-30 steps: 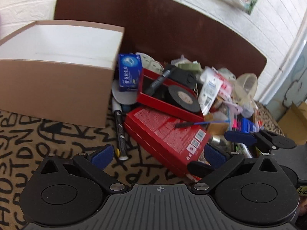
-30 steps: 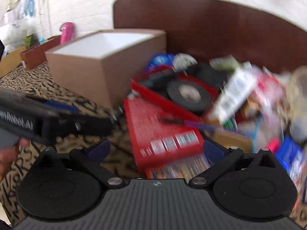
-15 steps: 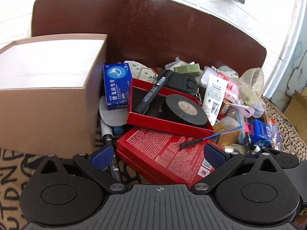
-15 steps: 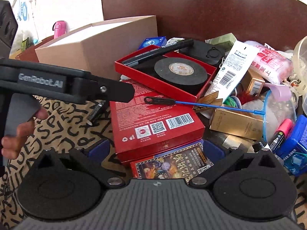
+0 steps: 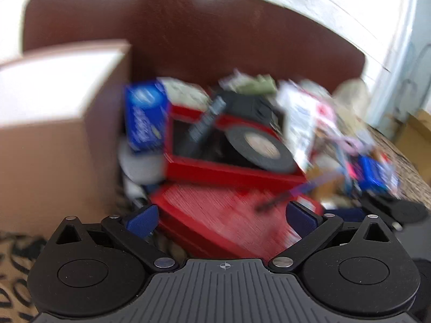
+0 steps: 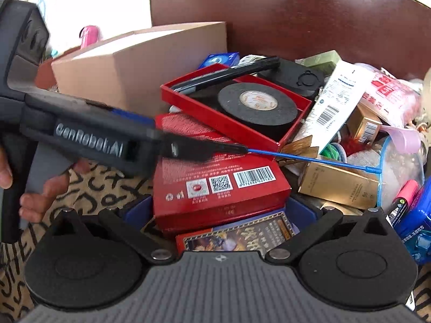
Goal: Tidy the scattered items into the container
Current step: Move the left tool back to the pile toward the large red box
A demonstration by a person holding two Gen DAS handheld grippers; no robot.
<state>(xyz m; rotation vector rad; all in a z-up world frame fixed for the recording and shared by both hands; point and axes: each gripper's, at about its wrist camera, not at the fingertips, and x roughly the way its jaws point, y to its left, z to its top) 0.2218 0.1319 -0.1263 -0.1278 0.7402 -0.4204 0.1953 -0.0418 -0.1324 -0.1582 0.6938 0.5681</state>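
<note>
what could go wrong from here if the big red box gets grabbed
1. The open red tray lies partly on the closed red box; lifting the box would likely tip the tray and spill the black tape roll and black marker.
2. The thin blue stick lies across the box and could be flicked away.
3. The left tool reaches over the same box that the right tool straddles, so they might collide.

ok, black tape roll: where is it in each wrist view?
Left wrist: tape roll right of centre, blurred, in the right end of the red tray.
Right wrist: tape roll upper centre, sharp, in the same tray.
Shared landmark: the cardboard box, left of the tray in both.
</note>
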